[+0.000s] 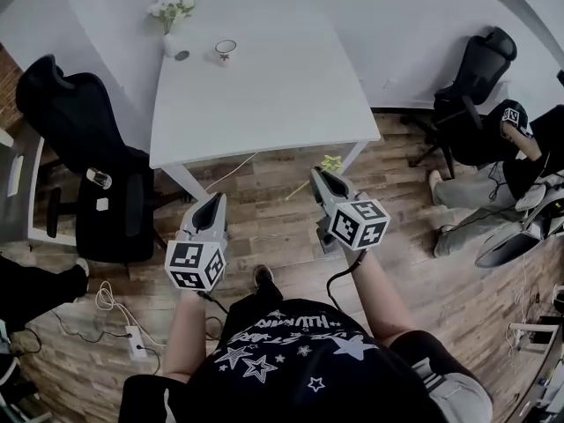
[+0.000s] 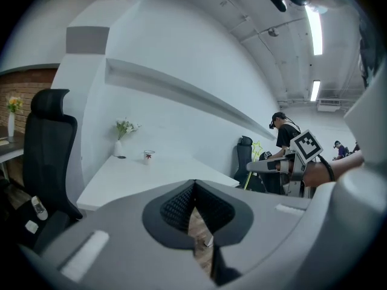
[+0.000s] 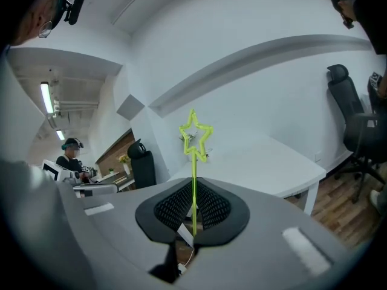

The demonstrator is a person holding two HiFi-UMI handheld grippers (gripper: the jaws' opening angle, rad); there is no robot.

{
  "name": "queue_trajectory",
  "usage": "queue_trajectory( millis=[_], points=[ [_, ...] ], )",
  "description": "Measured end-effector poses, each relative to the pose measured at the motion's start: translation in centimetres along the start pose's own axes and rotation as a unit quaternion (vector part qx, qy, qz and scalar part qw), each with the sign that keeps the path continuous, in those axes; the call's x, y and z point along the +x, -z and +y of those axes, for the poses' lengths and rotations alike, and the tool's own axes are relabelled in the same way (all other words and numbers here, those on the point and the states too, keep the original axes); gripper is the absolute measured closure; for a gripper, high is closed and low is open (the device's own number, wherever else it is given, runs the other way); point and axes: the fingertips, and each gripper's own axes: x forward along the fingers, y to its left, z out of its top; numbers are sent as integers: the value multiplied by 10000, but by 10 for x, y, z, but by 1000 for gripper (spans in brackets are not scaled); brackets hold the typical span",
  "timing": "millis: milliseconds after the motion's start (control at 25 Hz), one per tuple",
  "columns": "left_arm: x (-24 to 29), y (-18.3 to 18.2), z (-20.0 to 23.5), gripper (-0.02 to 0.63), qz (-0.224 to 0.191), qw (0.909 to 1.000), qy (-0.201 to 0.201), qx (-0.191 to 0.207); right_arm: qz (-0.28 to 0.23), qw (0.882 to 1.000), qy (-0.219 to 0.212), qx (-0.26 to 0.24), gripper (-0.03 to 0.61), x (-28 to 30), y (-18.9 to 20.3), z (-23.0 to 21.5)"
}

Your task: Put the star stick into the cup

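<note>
A thin yellow-green star stick (image 3: pixel 194 139) stands upright between the pads of my right gripper (image 3: pixel 193 185), which is shut on its shaft. In the head view the star (image 1: pixel 331 162) pokes out just past my right gripper (image 1: pixel 317 177), above the wooden floor short of the table's near edge. The small white cup (image 1: pixel 226 51) stands at the far side of the white table (image 1: pixel 264 95), and shows small and distant in the left gripper view (image 2: pixel 148 156). My left gripper (image 1: pixel 212 203) is level beside the right one, its jaws (image 2: pixel 193 185) shut with nothing between them.
A white vase of flowers (image 1: pixel 173 26) stands left of the cup. Black office chairs stand left of the table (image 1: pixel 79 139) and at the far right (image 1: pixel 476 77). A seated person's legs (image 1: pixel 502 179) are at the right. A power strip and cable (image 1: pixel 132 337) lie on the floor.
</note>
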Motion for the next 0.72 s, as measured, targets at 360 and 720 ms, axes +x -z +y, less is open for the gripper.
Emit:
queue_trajectory(
  millis=[360,720],
  points=[
    [36,-25,58,611,-62,9999,84,14,-69,9999,-18,-130,546,74,-30,13],
    [52,-30,80,611,-89,9999,45,-14,1,9998,-146,-136,546,110,-32,16]
  ],
)
